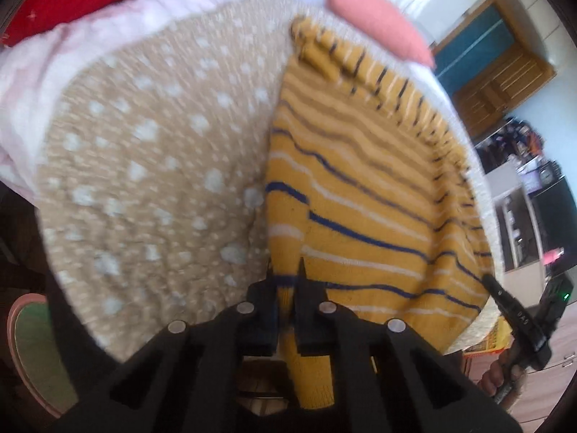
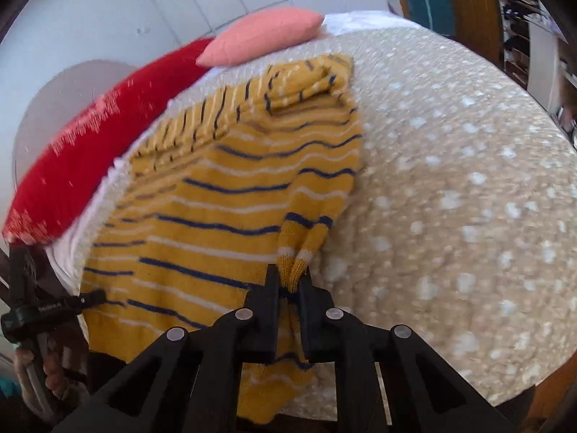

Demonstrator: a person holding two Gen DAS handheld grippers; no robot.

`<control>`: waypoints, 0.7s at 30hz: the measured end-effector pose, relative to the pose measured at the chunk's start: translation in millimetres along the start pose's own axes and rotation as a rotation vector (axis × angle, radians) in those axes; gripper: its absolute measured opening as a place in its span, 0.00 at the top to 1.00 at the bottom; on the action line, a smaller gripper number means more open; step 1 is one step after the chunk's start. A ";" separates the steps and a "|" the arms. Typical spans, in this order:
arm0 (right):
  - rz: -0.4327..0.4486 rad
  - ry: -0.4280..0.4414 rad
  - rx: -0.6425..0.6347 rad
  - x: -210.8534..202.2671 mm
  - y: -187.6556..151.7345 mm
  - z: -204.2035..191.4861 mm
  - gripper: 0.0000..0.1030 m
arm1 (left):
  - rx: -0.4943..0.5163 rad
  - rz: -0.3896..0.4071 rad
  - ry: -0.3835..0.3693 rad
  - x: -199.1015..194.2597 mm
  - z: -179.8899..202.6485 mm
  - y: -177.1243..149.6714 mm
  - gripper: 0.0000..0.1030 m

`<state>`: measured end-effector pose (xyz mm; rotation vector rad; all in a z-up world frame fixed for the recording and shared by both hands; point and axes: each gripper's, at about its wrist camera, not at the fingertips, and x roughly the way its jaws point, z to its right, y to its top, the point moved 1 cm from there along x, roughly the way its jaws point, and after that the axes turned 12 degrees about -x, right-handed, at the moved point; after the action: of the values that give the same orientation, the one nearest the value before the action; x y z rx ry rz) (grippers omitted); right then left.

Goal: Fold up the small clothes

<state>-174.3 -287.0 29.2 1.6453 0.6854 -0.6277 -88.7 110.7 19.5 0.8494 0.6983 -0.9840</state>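
Observation:
A small yellow knit sweater [image 1: 360, 187] with blue and white stripes lies on a beige spotted blanket [image 1: 144, 180]. My left gripper [image 1: 285, 274] is shut on a fold of the sweater at its near edge. In the right wrist view the same sweater [image 2: 216, 195] spreads left of centre, and my right gripper [image 2: 290, 274] is shut on a bunched strip of it, lifted off the blanket [image 2: 450, 198]. Each gripper shows at the other view's edge: the right one [image 1: 519, 321], the left one [image 2: 54, 306].
A pink pillow [image 2: 263, 36] and a red pillow [image 2: 90, 151] lie at the far side of the bed. A wooden door [image 1: 501, 72] and cluttered shelves [image 1: 533, 180] stand beyond the bed. The bed's near edge runs just below both grippers.

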 end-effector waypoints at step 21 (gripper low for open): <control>-0.008 0.087 0.153 -18.9 -60.3 33.8 0.64 | -0.070 0.138 -0.005 -23.6 -38.6 -5.2 0.17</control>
<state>-232.5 -313.7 -3.0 1.8210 0.7214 -0.6304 -107.5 152.1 18.1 0.8224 0.6572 -0.8329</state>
